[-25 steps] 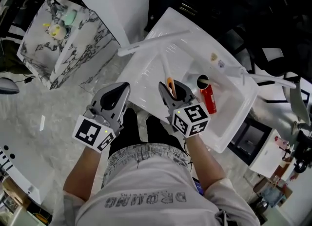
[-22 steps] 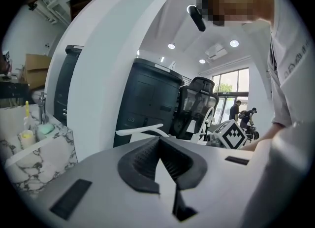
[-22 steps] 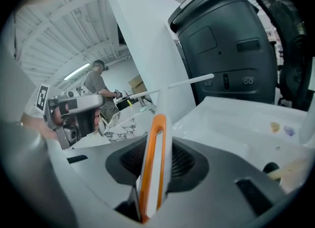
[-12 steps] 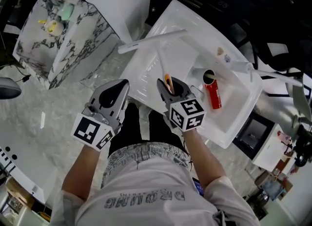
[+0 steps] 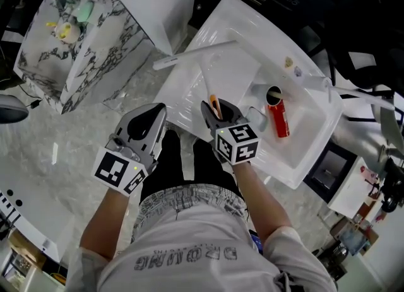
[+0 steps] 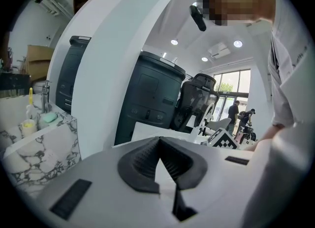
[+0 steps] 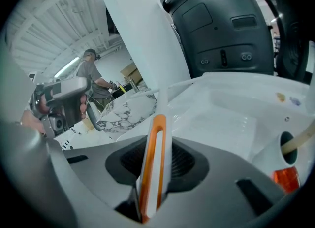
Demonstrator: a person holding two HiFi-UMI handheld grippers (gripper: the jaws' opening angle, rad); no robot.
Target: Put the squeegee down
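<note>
**Squeegee held over the sink in the right gripper**

The right gripper (image 5: 219,109) has its 2 jaws closed partway onto the white long-handled squeegee with an orange grip (image 5: 209,81). In the right gripper view the dark ribbed pads press on both sides of that orange-and-white grip (image 7: 153,165), which stands on edge between them. From there the thin white shaft runs away from the person to a long white blade. The blade lies crosswise over the far part of the white moulded sink (image 5: 297,158), and its left end reaches past the sink's edge. Whether the blade touches the sink cannot be told.

The left gripper (image 5: 151,115) hovers just beside the right one, at the sink's near left edge. Its jaws are together at the tips, with nothing between them; in its own view the left gripper (image 6: 158,143) shows only white sink surface behind its pads.

A red cylindrical can (image 5: 279,120) lies in the sink's deeper basin, to the right of the right gripper. A marble-patterned box (image 5: 82,70) stands well apart at the upper left, on the pale marbled floor
</note>
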